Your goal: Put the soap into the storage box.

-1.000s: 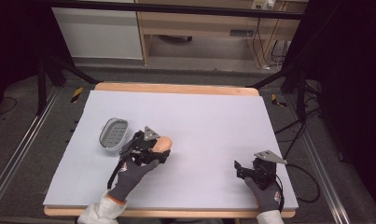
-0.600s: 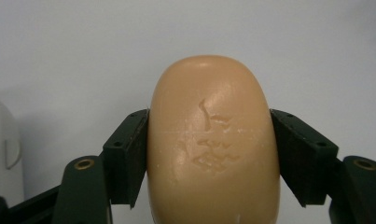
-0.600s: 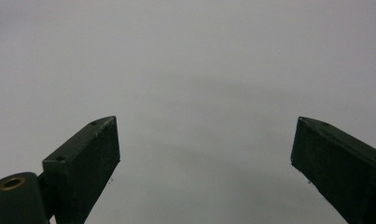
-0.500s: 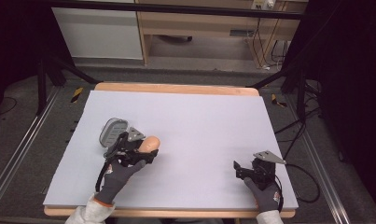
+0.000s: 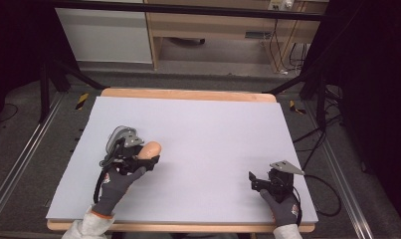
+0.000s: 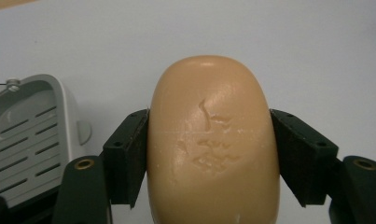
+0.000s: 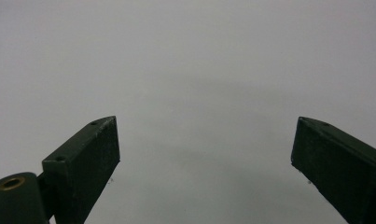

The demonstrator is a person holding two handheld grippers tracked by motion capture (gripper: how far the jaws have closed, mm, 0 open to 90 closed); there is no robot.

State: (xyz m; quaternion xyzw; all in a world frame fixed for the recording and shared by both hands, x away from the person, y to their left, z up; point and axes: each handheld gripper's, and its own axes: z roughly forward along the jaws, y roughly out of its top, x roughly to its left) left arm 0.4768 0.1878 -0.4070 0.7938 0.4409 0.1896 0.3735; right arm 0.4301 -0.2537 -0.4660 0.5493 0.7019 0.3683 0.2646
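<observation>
The left tongs [image 6: 209, 154] are clamped on a tan bar of soap [image 6: 212, 140], one black jaw pressed against each long side, with the rounded end sticking out toward twelve o'clock in the left gripper view. In the high view the soap [image 5: 149, 149] sits at about nine o'clock on the tabletop [image 5: 213, 134], just beside the grey slotted soap dish [image 5: 119, 135], which lies at its ten o'clock; whether the bar is lifted clear of the surface or resting on it is hard to tell. The bar looks firm but waxy, scuffed on top, likely light and slippery, so holding it across the broad middle as now seems safest; squeezing hard could dent it. The right tongs [image 5: 256, 180] rest at five o'clock, jaws spread wide with nothing between them.
</observation>
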